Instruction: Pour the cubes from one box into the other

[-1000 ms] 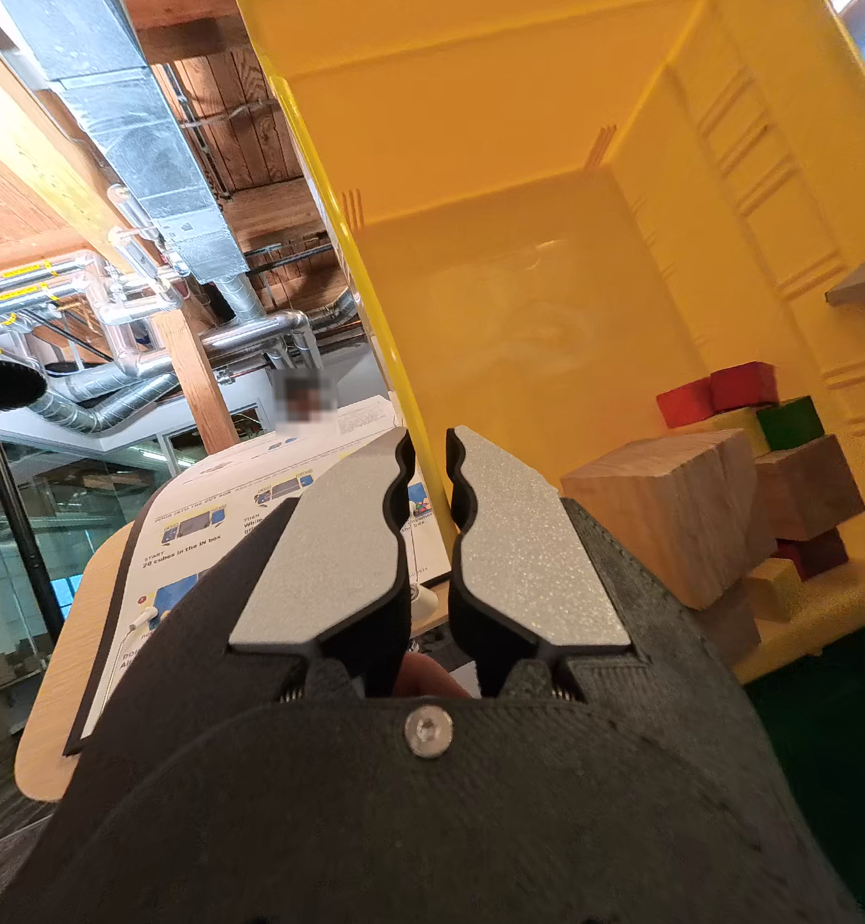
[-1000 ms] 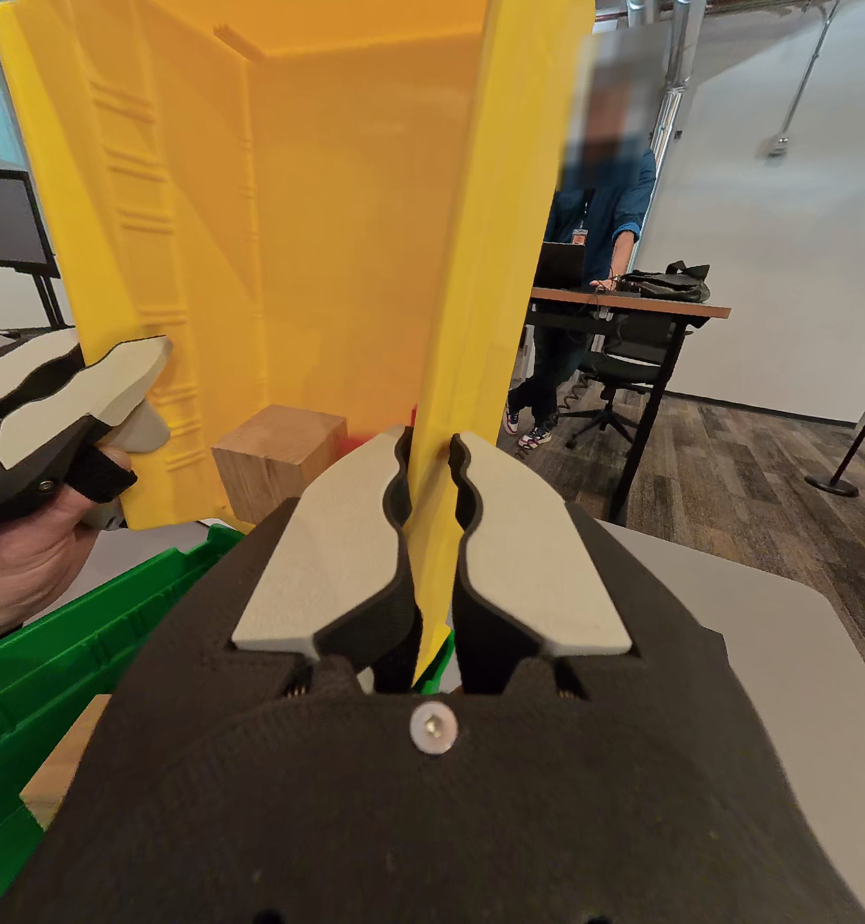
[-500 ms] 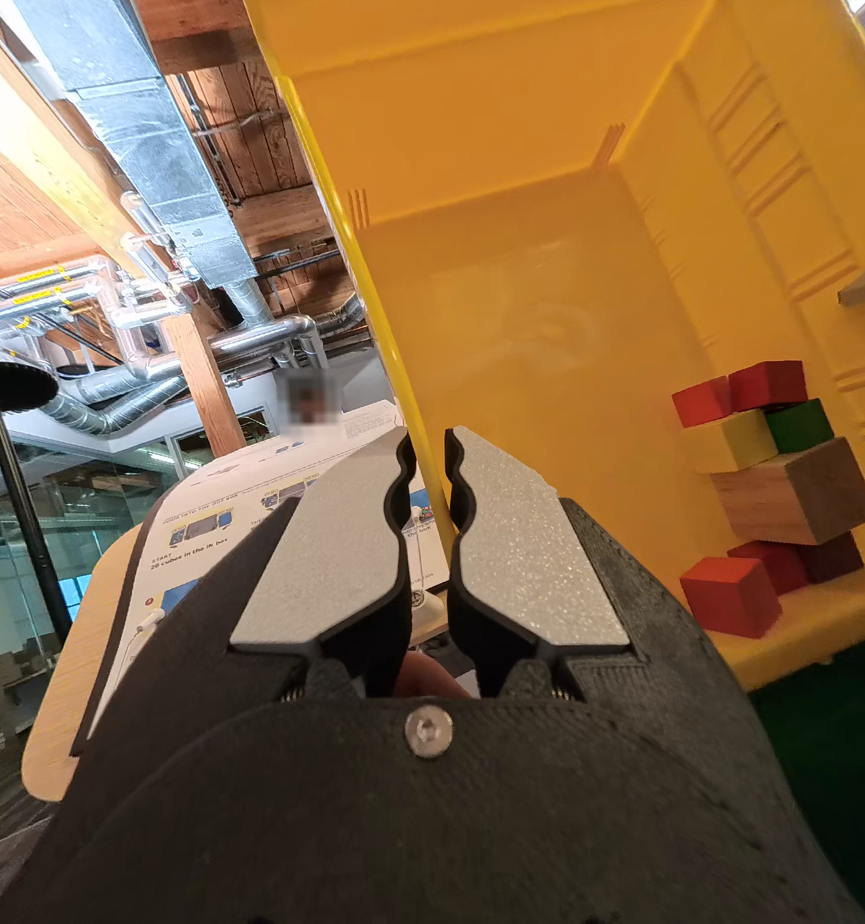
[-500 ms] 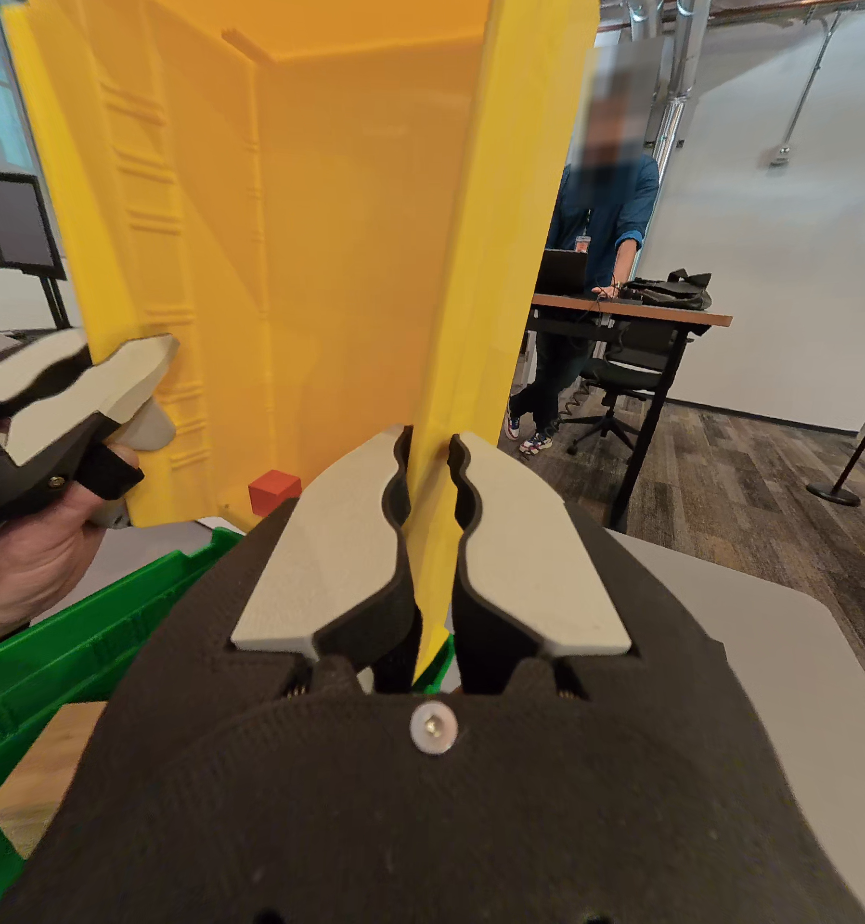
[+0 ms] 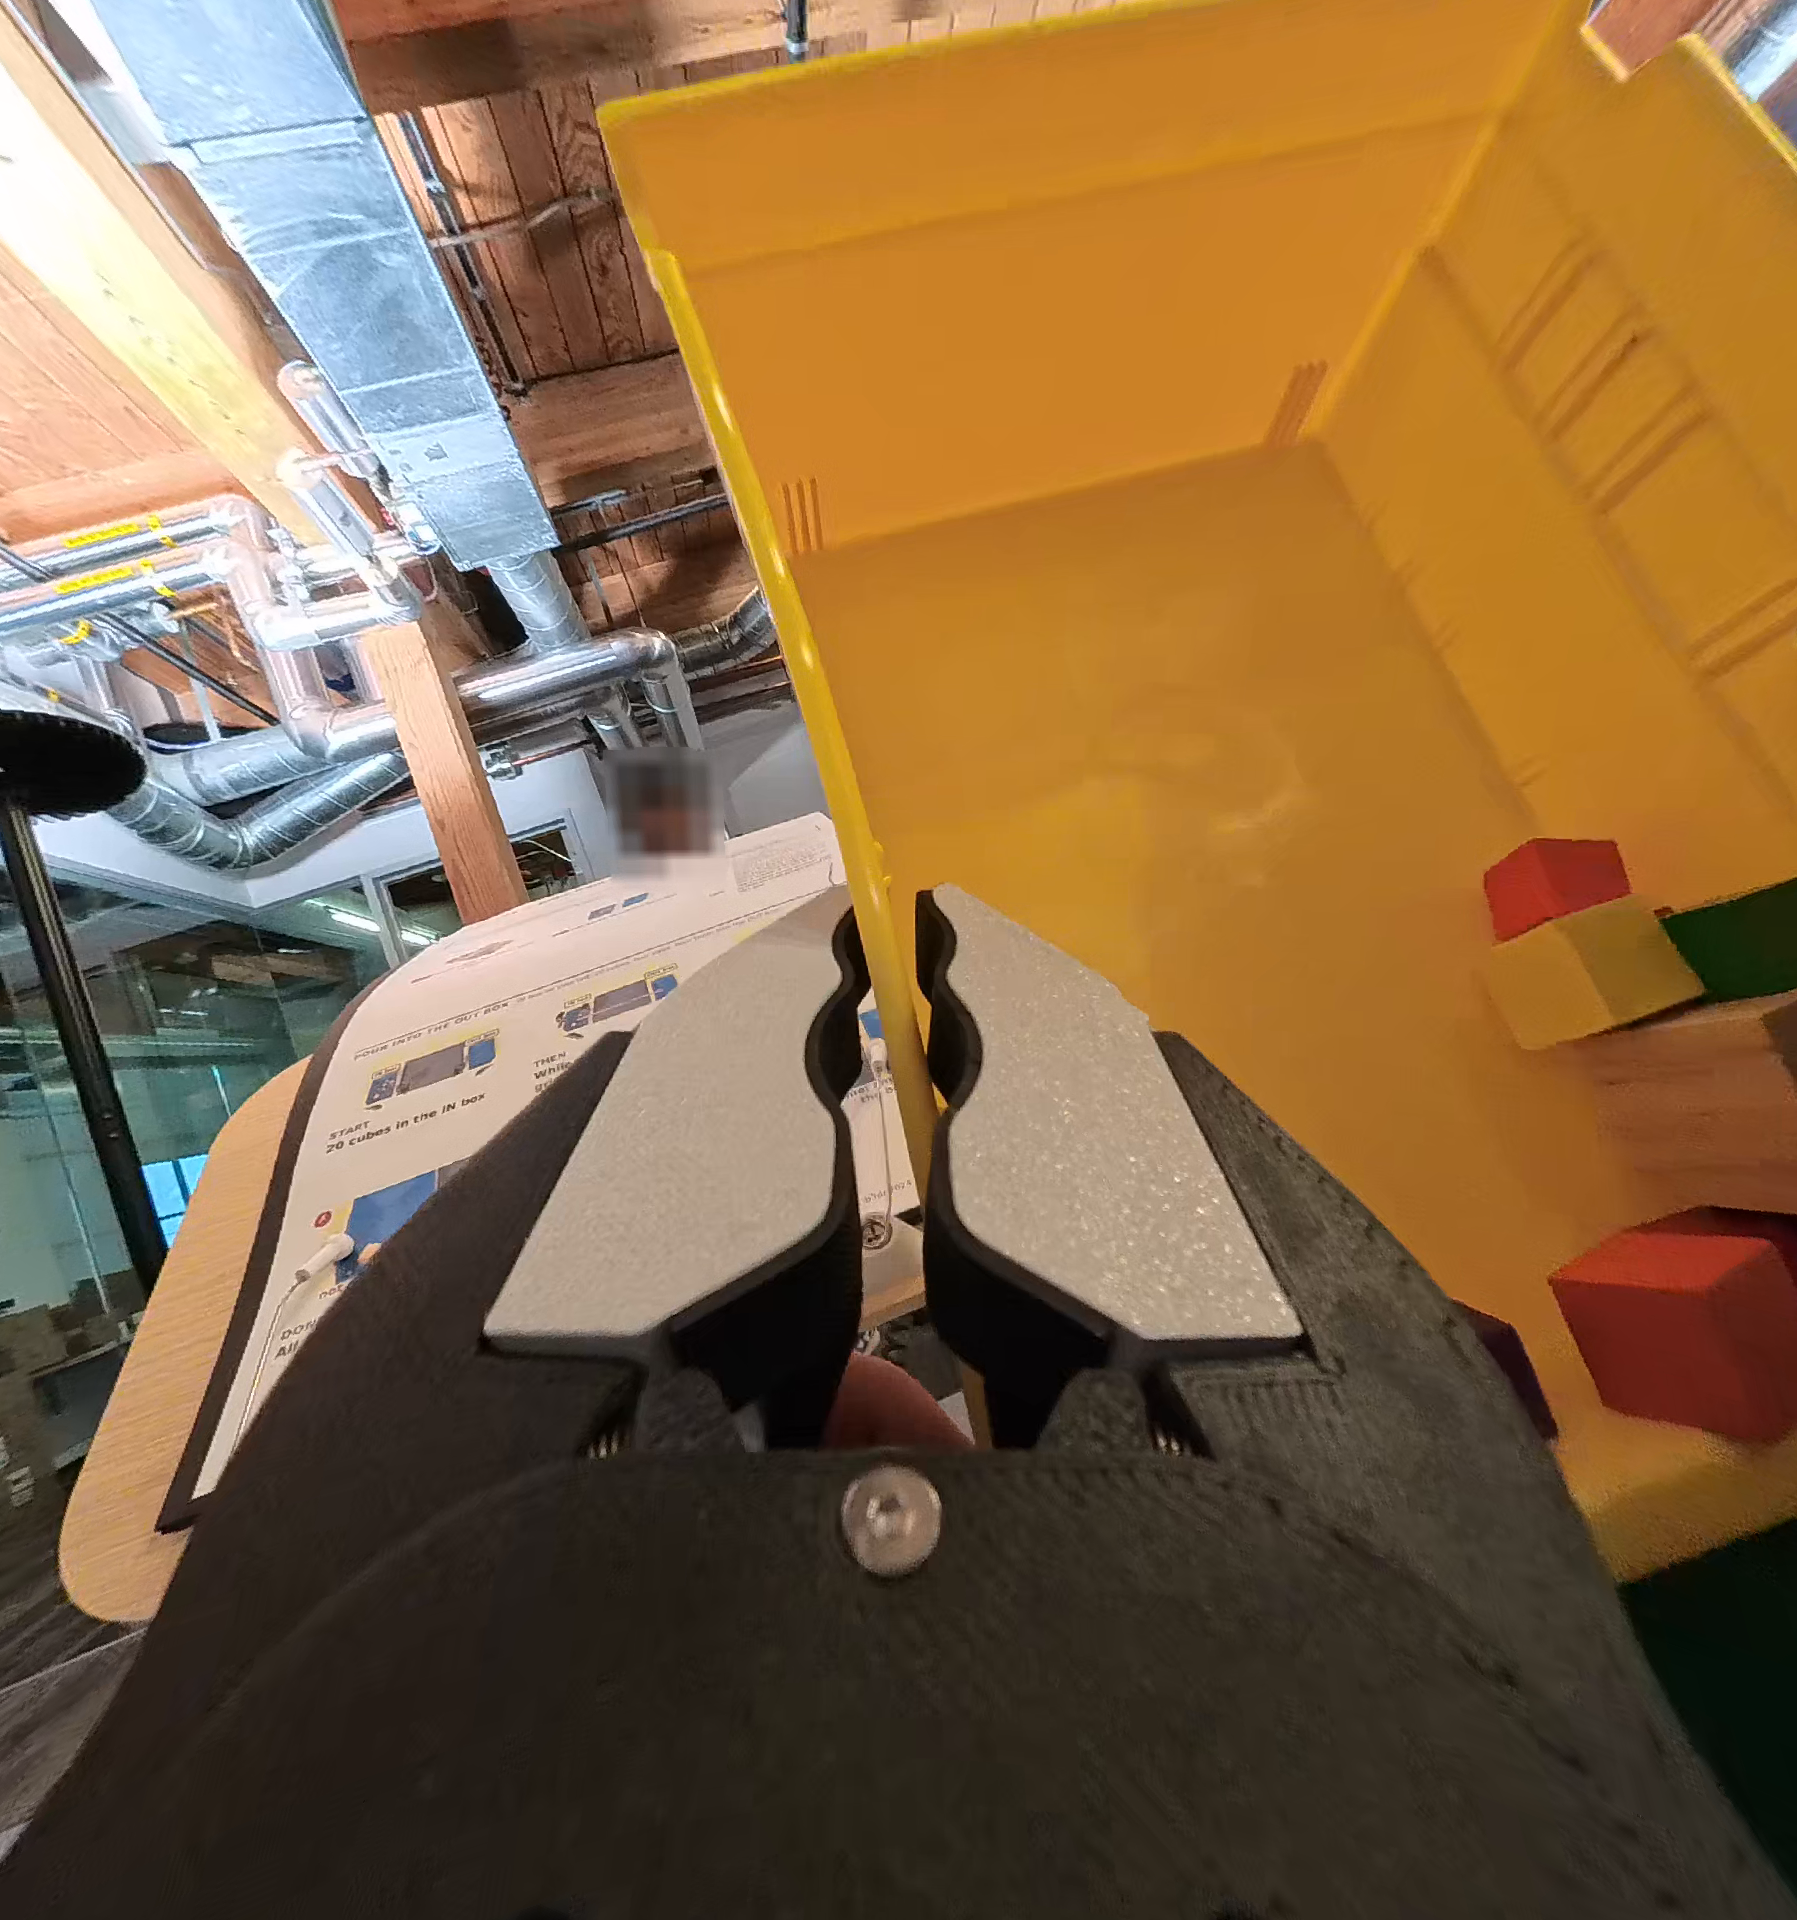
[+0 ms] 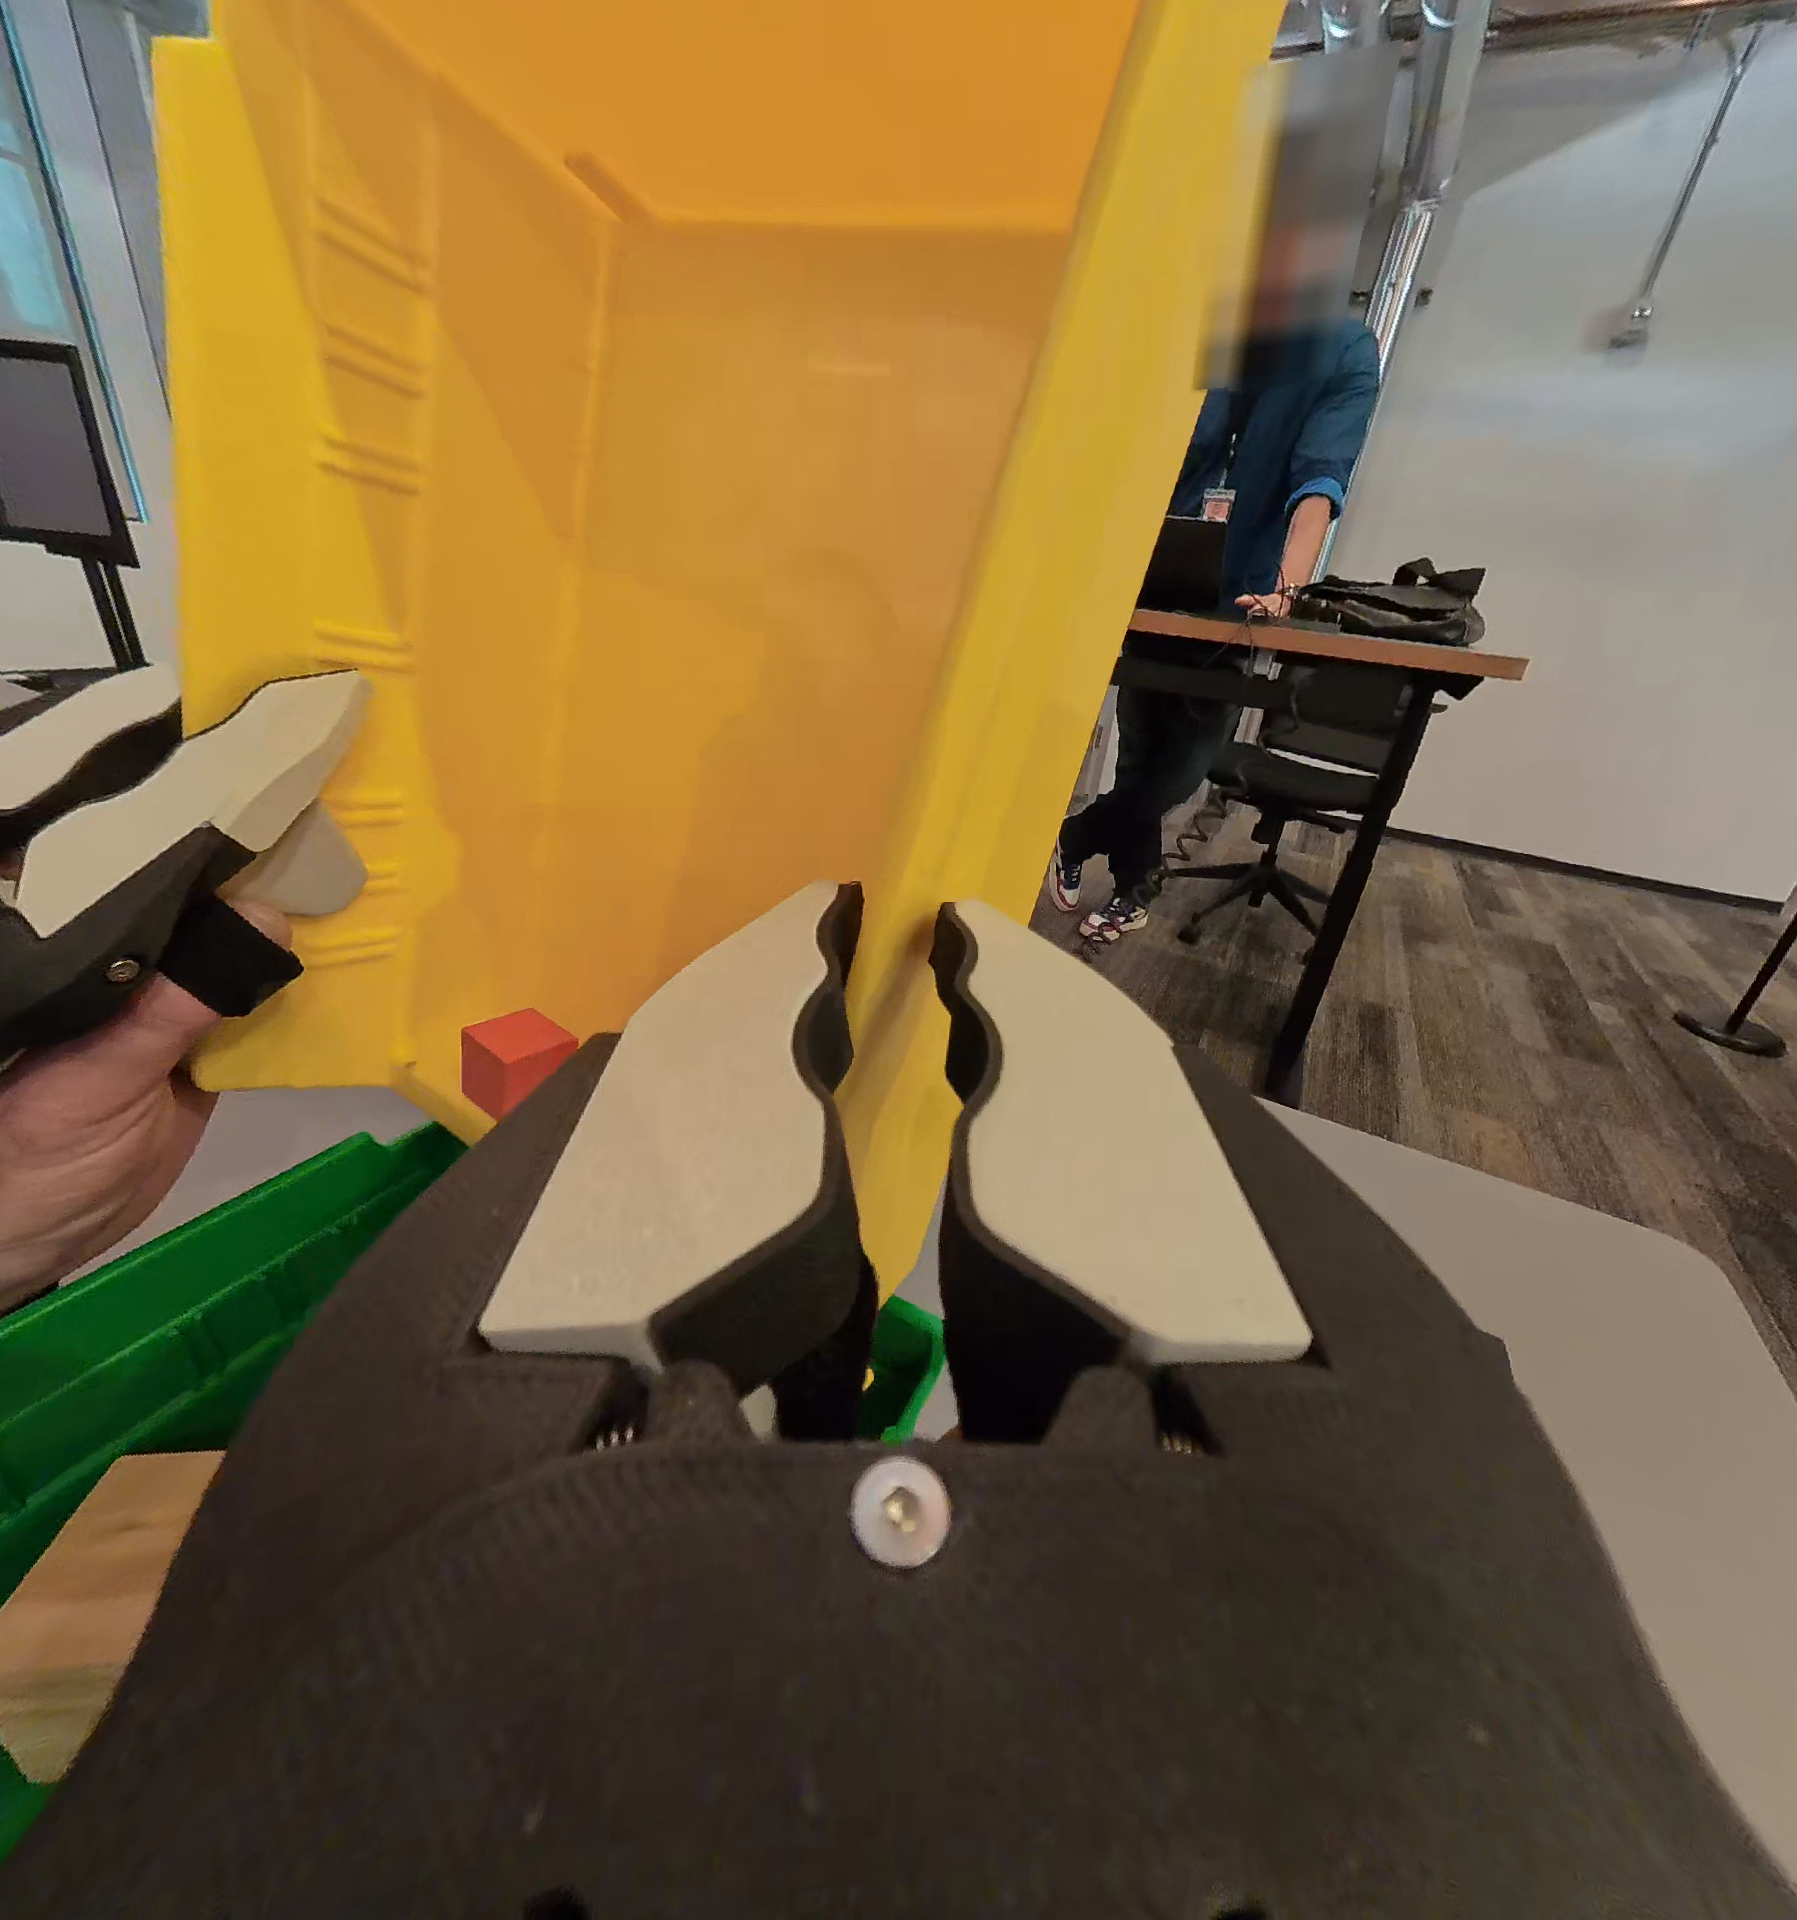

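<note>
Yellow box (image 5: 1133, 644) tipped steeply over green box (image 6: 146, 1340), left gripper (image 5: 886, 1029) and right gripper (image 6: 894, 997) each clamped on a side wall, coloured cubes (image 5: 1694, 1340) bunched at its low end, wooden block (image 6: 73, 1600) in green box.

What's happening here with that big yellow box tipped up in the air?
A person holds two grippers, the left gripper and right gripper, each clamped on a side wall of the yellow box. It is tipped over a green box. Some cubes remain at its lower end; a wooden block lies in the green one.
</note>
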A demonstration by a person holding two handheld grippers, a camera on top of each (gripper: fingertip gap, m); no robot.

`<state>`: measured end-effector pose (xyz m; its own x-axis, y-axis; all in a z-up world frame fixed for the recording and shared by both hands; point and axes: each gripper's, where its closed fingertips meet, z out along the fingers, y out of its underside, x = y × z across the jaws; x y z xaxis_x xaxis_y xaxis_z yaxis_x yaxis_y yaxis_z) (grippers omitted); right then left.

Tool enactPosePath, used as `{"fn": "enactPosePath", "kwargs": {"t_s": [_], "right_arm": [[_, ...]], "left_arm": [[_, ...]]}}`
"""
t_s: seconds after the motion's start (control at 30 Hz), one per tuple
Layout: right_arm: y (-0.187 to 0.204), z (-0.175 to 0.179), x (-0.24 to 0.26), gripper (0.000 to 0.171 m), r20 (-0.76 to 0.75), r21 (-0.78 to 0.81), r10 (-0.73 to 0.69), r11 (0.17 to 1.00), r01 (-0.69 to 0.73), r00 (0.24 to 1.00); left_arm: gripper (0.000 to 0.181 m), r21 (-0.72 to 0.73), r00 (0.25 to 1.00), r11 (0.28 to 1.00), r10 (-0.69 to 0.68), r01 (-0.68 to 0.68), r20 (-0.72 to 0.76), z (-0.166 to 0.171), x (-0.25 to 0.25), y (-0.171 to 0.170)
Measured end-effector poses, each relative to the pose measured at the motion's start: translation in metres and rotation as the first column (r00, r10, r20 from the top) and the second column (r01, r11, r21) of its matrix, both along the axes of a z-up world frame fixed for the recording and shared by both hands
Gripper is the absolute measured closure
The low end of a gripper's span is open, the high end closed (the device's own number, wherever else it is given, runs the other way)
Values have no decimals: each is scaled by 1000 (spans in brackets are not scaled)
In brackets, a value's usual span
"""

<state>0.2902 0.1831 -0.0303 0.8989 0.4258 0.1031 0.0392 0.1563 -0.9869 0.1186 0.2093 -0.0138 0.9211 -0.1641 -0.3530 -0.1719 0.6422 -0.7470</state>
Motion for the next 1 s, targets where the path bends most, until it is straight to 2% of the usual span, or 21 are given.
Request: {"fn": "enactPosePath", "kwargs": {"t_s": [0.27,0.63,1.0], "right_arm": [[-4,8,-1,163,3,18,3,1000,-3,1000],[-15,31,-1,162,-7,103,31,994,-30,999],[2,21,2,163,-28,86,30,996,-27,999]], "left_arm": [[174,8,1000,1000,0,0,0,3,-1,-3],[174,97,1000,995,0,0,-6,27,0,-21],[174,108,1000,994,21,-20,-9,19,3,-8]]}}
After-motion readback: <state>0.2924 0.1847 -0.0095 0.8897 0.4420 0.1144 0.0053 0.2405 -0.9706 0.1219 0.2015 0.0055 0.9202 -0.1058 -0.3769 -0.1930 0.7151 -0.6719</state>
